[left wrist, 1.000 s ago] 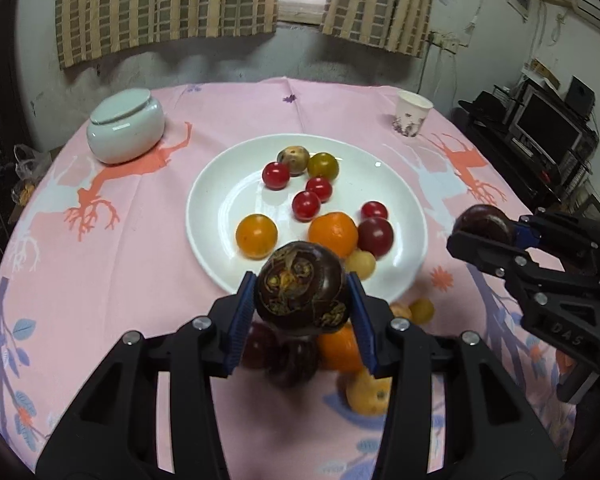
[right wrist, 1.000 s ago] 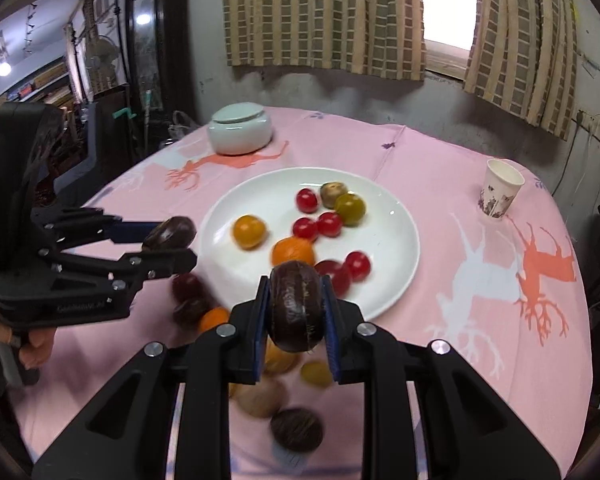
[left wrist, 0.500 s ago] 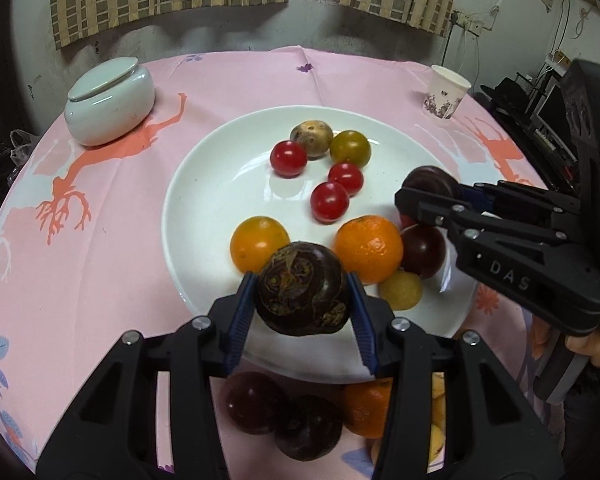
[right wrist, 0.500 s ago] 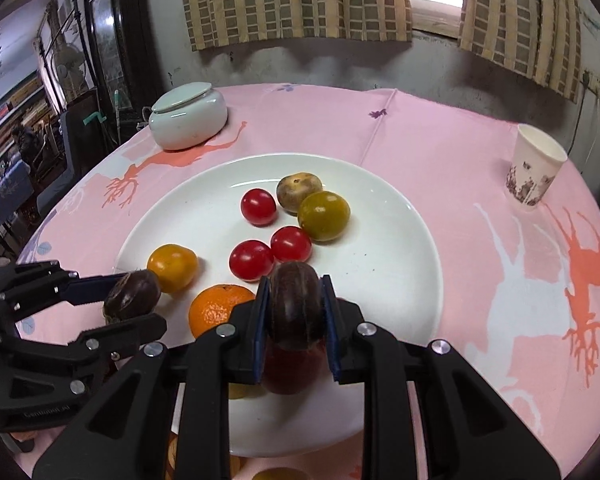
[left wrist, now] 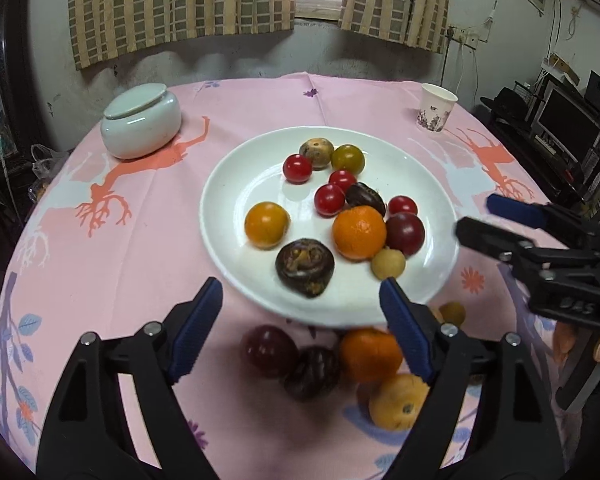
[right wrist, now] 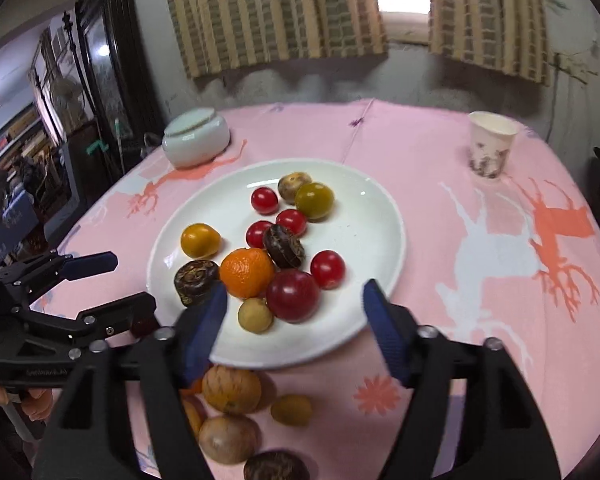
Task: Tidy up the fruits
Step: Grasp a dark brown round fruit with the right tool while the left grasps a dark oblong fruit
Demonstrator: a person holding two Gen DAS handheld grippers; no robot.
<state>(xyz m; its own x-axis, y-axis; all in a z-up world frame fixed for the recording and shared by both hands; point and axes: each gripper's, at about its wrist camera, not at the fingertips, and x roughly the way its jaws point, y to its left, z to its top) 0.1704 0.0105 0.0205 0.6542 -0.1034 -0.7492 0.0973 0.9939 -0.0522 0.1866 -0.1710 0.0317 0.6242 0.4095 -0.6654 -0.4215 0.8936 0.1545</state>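
A white plate [left wrist: 236,184] [right wrist: 372,216] holds several fruits: red tomatoes, an orange [left wrist: 358,232] [right wrist: 246,272], a plum [left wrist: 405,233] and two dark wrinkled passion fruits, one [left wrist: 305,266] [right wrist: 196,280] at the near rim and one [left wrist: 365,199] [right wrist: 284,245] mid-plate. My left gripper [left wrist: 302,320] is open and empty, just short of the plate. My right gripper [right wrist: 294,320] is open and empty over the plate's near edge. Several loose fruits [left wrist: 370,354] [right wrist: 230,390] lie on the cloth in front of the plate.
A pale lidded jar [left wrist: 140,122] [right wrist: 196,138] stands at the back left. A paper cup [left wrist: 438,108] [right wrist: 492,144] stands at the back right. The pink tablecloth [left wrist: 140,248] covers a round table; dark furniture surrounds it.
Both grippers have opened and let go of their dark passion fruits, which now lie on the plate. Both grippers have pulled back towards the near edge.
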